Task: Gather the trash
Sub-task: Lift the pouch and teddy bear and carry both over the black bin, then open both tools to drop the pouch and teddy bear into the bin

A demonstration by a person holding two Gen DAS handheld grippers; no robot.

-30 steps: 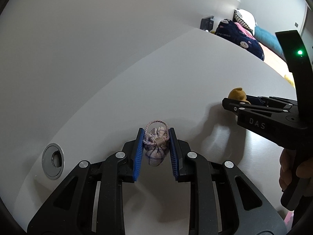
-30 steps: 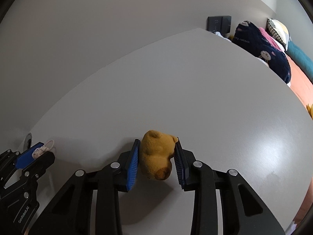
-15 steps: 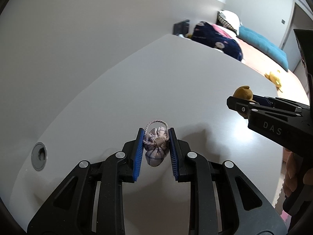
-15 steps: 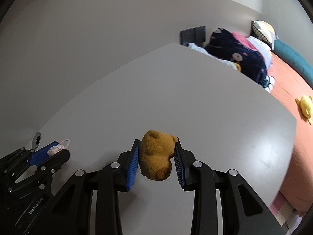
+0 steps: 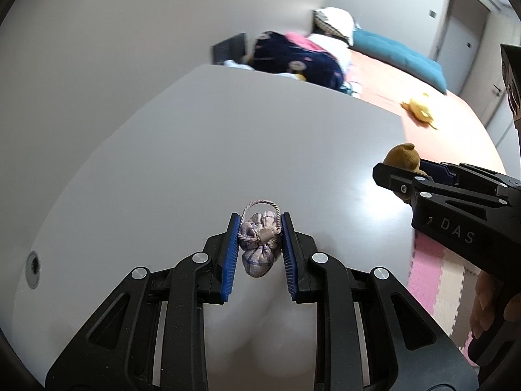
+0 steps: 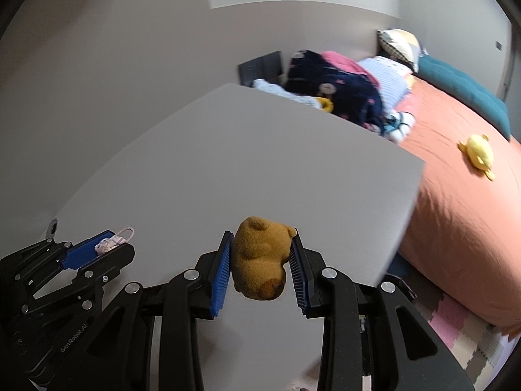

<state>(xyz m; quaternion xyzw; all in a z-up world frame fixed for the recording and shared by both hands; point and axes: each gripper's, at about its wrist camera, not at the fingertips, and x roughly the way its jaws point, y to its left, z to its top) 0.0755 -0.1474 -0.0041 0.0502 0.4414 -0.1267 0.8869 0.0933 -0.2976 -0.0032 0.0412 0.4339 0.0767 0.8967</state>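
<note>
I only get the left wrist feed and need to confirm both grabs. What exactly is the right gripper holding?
Observer: A brown plush bear, clamped between both blue pads of the right gripper.
Operator: Is it resting on the table?
Observer: No, it hangs above the table, near the edge.
Operator: Does my pouch show from there?
Observer: Yes, the pouch sits in the left gripper, cord loop poking out.

Both wrist views look steeply down along their tongs, sharing the white table (image 5: 260,150) and bed (image 6: 456,176).
</note>
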